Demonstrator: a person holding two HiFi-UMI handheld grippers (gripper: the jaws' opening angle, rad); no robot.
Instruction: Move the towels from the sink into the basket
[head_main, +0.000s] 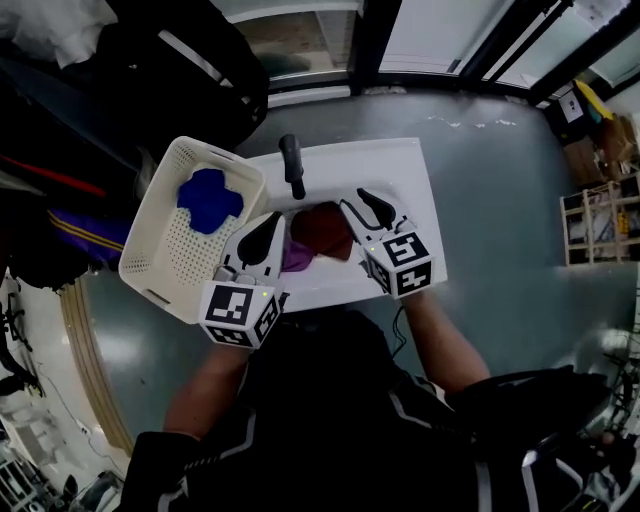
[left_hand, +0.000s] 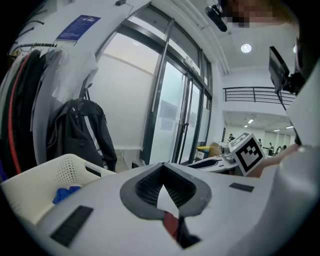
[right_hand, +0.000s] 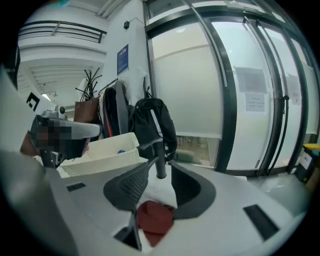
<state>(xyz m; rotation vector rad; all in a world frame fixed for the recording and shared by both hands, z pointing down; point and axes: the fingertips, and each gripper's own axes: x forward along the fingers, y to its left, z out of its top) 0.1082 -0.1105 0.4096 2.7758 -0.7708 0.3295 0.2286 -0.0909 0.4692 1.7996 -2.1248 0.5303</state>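
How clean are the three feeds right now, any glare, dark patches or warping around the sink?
Head view: sink evenly lit, red towel clear, lower frame dark, edges bent by fisheye. Left gripper view: bright backlit glazing; the left gripper itself hides all but a sliver of that towel. Right gripper view: door frames bow strongly, towel sharp.

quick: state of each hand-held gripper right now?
Left hand-held gripper: closed, jaw tips together, holding nothing.
Right hand-held gripper: open, red towel in view between the jaws, not gripped.
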